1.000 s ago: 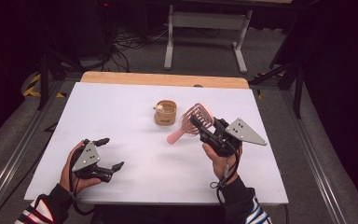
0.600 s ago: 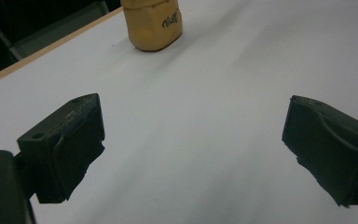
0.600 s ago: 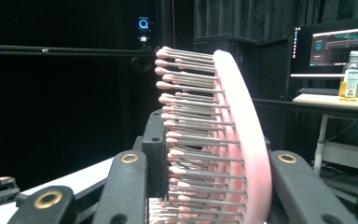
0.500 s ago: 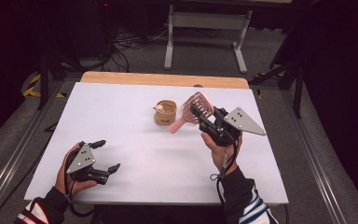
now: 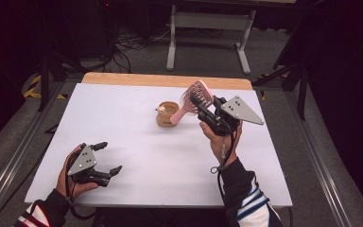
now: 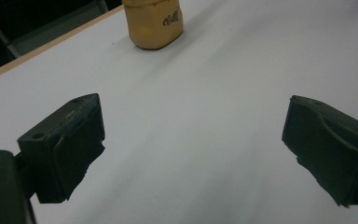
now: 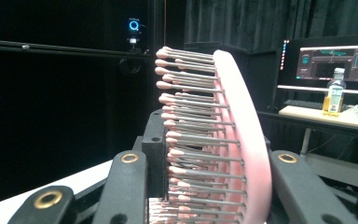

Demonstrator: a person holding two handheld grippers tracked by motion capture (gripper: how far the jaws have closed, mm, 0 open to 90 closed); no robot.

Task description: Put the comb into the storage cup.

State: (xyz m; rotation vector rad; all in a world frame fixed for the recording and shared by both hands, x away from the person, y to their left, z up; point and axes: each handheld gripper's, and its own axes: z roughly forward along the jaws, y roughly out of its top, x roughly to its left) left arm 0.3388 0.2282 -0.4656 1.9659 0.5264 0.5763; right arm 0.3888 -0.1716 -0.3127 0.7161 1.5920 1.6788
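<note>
We see the right gripper (image 5: 199,105) clamping the pink plastic bristled hairbrush (image 5: 192,98), seemingly above the small tan wooden cup (image 5: 167,114), while the left gripper (image 5: 106,158) rests wide open.

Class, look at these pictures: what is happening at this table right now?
A person holds a gripper in each hand. The right gripper is shut on a pink hairbrush, held in the air above the white table with its handle pointing down toward a small wooden cup. The left gripper hangs open, low over the table's near edge, holding nothing.
</note>
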